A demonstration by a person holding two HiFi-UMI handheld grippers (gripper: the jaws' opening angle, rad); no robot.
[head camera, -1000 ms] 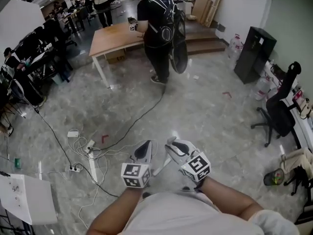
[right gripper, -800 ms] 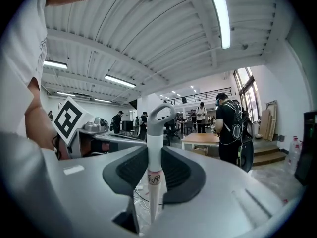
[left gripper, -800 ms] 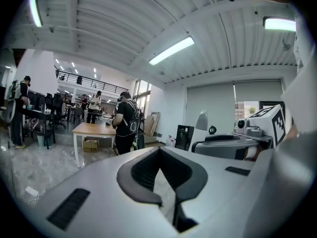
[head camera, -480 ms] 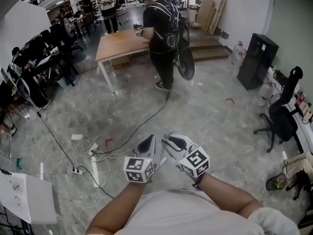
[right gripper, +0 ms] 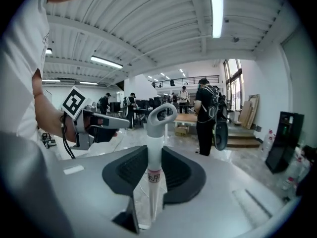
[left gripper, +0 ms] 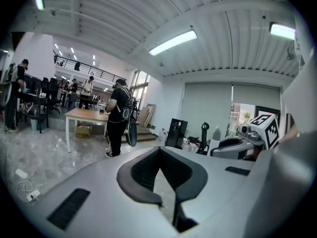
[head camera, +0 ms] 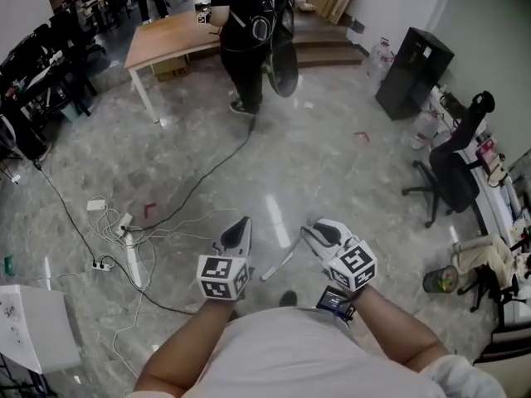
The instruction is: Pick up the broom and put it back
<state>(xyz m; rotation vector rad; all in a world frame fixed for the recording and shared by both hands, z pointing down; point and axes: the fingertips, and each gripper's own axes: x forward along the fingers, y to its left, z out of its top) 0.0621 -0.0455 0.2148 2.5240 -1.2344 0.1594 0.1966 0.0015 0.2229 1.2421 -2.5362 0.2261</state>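
Note:
My right gripper [head camera: 319,232] is shut on the broom's handle [right gripper: 154,150], a white tube with a grey loop at its end [right gripper: 162,116] that stands up between the black pads. In the head view the handle [head camera: 279,265] slants down and to the left from that gripper, above the marble floor; the brush end is hidden. My left gripper [head camera: 239,229] hangs beside it to the left, its jaws together with nothing between them [left gripper: 159,154]. Each gripper shows in the other's view: the right one [left gripper: 243,142] and the left one [right gripper: 97,125].
Cables and a power strip [head camera: 126,251] lie on the floor at left. A person [head camera: 243,23] stands by a wooden table [head camera: 166,41] far ahead. A black cabinet [head camera: 412,71], an office chair [head camera: 450,177] and a bin [head camera: 437,280] line the right side.
Both grippers have moved forward and lower, and now sit farther apart. The right one has swung to the right with the broom handle. The view has tipped down and shifted.

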